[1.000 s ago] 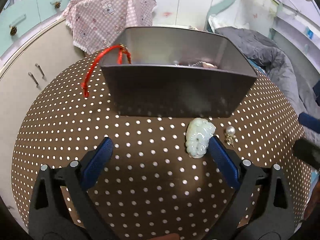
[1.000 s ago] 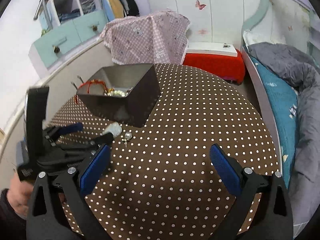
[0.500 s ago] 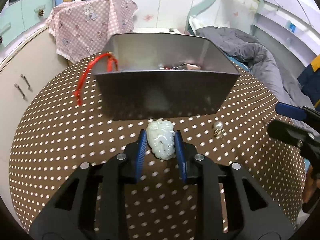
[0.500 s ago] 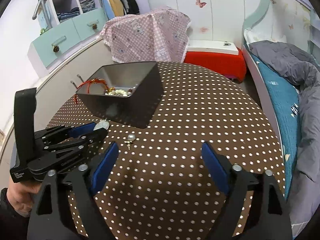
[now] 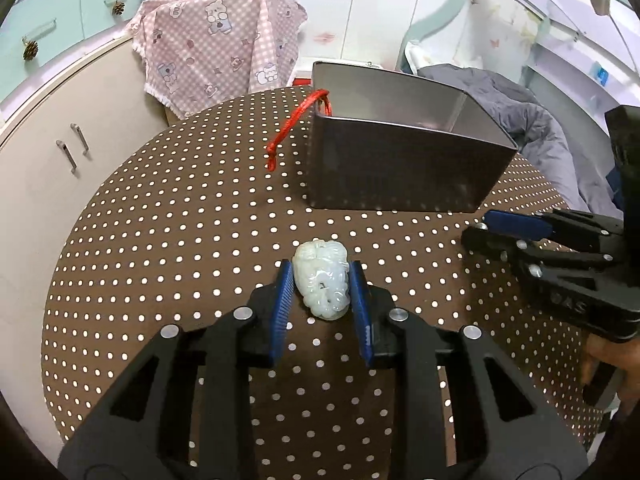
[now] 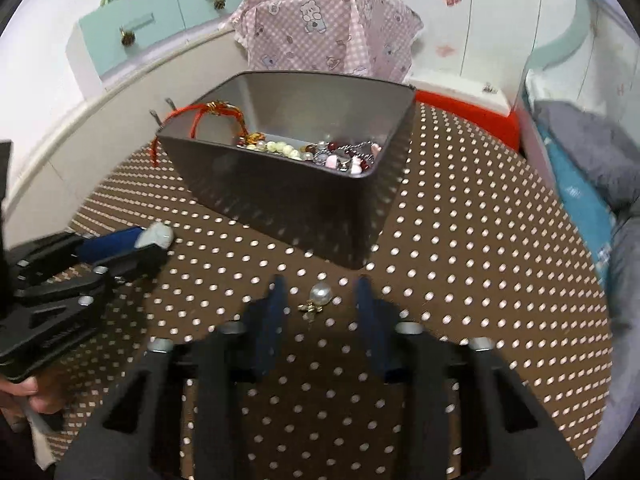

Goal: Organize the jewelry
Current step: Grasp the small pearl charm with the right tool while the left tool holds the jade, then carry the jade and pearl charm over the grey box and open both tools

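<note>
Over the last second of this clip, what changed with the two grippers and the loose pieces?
The left gripper closed on the jade pendant, which was lying free before. The right gripper moved over the pearl earring and its jaws are closing around it, not yet touching. The metal box and red cord stayed put.

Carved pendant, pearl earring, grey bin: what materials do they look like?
Carved pendant: pale green-white, translucent, glossy, probably jade or an imitation. Pearl earring: lustrous white bead on a gold-toned metal fitting; real or faux unclear. Grey bin: smooth dark walls mirroring the dots, probably metal.
</note>
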Demonstrator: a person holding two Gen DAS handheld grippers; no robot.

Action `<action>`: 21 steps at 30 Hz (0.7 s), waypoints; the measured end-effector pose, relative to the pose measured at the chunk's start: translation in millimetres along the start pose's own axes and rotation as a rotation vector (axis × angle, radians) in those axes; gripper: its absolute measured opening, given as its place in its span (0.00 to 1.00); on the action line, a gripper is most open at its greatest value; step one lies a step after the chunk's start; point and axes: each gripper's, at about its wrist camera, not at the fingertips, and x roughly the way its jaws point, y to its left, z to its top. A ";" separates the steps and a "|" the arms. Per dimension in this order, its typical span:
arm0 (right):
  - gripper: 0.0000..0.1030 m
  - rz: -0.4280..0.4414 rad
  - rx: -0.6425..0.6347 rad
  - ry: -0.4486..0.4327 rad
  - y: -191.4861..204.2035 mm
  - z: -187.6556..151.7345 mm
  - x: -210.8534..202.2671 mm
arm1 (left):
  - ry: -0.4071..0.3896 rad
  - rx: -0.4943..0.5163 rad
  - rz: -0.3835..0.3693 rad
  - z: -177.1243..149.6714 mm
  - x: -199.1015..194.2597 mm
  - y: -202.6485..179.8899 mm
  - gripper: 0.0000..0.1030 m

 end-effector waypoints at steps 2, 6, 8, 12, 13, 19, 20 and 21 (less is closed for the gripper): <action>0.10 0.009 -0.006 0.005 0.5 -1.2 -1.1 | -0.002 0.000 -0.004 0.2 -1.0 -0.2 0.27; 0.10 0.019 -0.020 0.006 0.6 -9.7 -5.4 | -0.010 -0.001 -0.012 0.6 -3.9 -1.1 0.27; 0.10 0.042 -0.012 0.000 -1.0 -13.5 -11.0 | -0.015 -0.001 -0.015 0.4 -7.0 0.0 0.27; 0.10 0.083 0.000 -0.036 -1.9 -12.6 -31.6 | -0.037 0.005 -0.019 4.3 -18.2 -0.5 0.27; 0.10 0.099 0.003 -0.050 -2.9 -10.4 -39.4 | -0.044 0.005 -0.019 5.7 -21.0 0.0 0.27; 0.10 0.152 0.009 -0.144 -6.0 12.4 -80.4 | -0.103 0.016 -0.019 23.1 -43.2 1.5 0.27; 0.10 0.159 0.009 -0.154 -6.7 16.6 -84.6 | -0.116 0.019 -0.016 27.3 -47.6 2.4 0.27; 0.10 0.169 0.008 -0.168 -7.8 21.3 -90.6 | -0.129 0.022 -0.014 31.6 -52.0 3.5 0.27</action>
